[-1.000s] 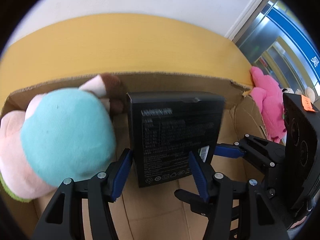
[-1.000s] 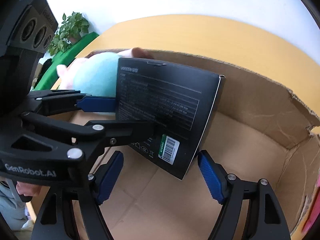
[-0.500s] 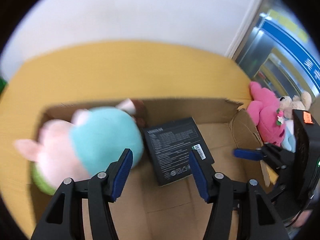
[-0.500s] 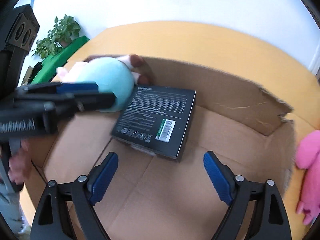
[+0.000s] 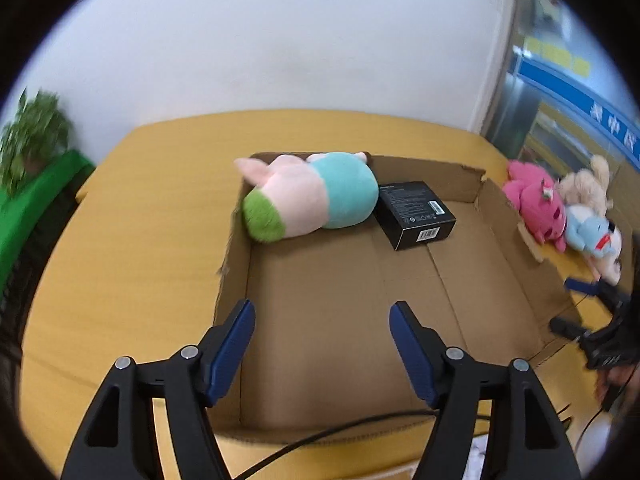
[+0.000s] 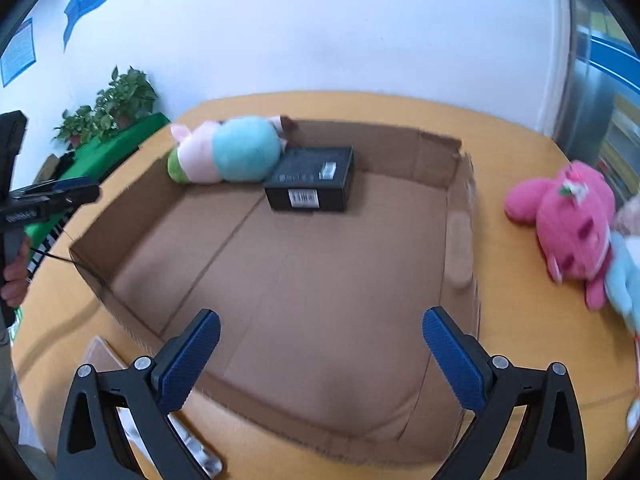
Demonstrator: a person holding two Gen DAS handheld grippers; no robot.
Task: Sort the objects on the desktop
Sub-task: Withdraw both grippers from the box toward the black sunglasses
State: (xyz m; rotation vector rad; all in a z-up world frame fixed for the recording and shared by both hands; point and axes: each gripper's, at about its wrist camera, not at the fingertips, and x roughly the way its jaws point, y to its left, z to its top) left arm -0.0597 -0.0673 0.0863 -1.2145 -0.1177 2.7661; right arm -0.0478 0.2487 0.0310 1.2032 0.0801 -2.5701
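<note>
Lying flat in the open brown cardboard box (image 6: 460,200), the black rectangular carton (image 6: 310,184) touched the pink-and-teal plush toy (image 6: 228,150); your left gripper (image 5: 322,350) and right gripper (image 6: 320,356) held fingers spread, empty.

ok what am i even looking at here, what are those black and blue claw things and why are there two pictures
The claws are hand-held grippers, one in each of a person's hands; no robot arm is involved. Each gripper carries a wide-angle camera looking along its two blue-padded fingers, so there is one picture per gripper.

The first shows the left gripper, the second the right gripper. Both are open and hold nothing.

Both look down at a cardboard box on a yellow table. Inside lie a pastel plush toy and, right beside it, a flat black product box. Outside, on the right, sit more toys, including a pink plush. The job is sorting such things.
</note>
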